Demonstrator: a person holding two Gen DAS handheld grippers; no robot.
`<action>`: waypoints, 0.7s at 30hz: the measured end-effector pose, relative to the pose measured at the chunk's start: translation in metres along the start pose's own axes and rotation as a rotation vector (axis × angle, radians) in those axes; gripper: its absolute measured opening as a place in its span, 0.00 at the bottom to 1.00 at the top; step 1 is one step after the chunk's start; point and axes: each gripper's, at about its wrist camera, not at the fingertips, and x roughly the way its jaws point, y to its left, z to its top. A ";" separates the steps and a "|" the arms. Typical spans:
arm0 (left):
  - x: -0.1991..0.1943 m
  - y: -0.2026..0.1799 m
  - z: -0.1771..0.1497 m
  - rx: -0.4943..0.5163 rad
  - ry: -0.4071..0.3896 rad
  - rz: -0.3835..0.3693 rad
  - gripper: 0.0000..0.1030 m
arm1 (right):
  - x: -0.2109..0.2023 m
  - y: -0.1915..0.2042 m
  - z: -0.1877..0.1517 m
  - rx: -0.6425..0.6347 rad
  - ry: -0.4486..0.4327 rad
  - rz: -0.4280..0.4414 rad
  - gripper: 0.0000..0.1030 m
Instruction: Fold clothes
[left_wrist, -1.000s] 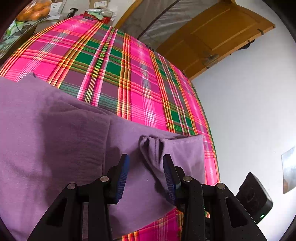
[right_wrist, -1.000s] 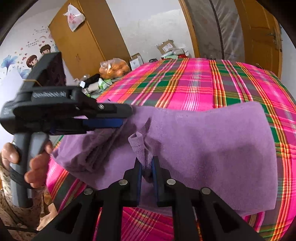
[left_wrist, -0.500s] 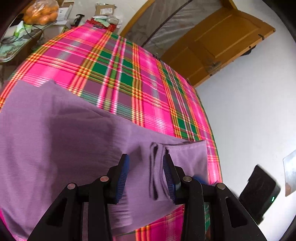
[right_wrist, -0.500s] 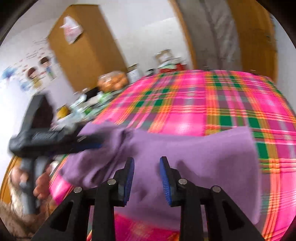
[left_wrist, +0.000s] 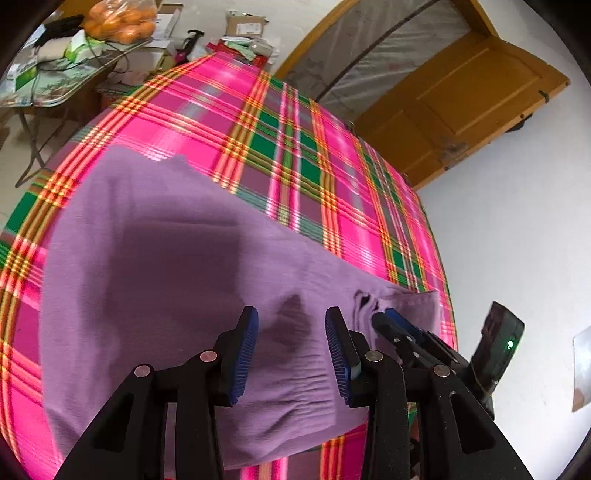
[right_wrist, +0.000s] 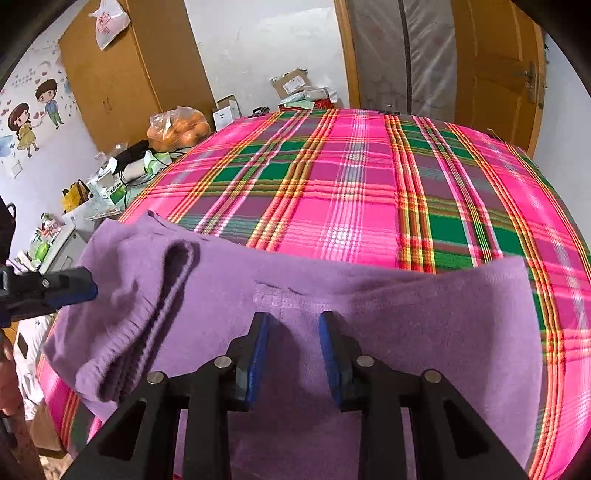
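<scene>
Both grippers have let go of the purple garment (right_wrist: 369, 295) over the last second: a second ago the right one pinched a bunched fold while the left's fingers stood spread beside it; now that fold lies dropped and the cloth is flatter. Largest in view, the bed with its pink plaid cover (right_wrist: 369, 184) carries the garment across its near edge, one layer doubled over the rest, a ribbed band (right_wrist: 147, 314) bunched at the left end. Above it the left gripper (left_wrist: 291, 347) hovers with its fingers spread and nothing between them; the right gripper (right_wrist: 293, 350) likewise stands spread and empty over the middle, beside a small stitched patch (right_wrist: 291, 297). Release suggests one fold has been laid; judging by the rumpled band, smoothing or a further fold probably remains.
</scene>
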 end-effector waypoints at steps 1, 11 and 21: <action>-0.002 0.004 0.000 -0.005 -0.003 0.004 0.38 | -0.003 -0.001 0.004 0.007 -0.016 0.011 0.29; -0.023 0.039 0.006 -0.080 -0.042 0.035 0.38 | 0.013 0.007 0.015 0.004 0.024 -0.059 0.29; -0.042 0.069 0.011 -0.131 -0.073 0.051 0.38 | 0.031 0.016 0.033 0.027 0.037 -0.062 0.29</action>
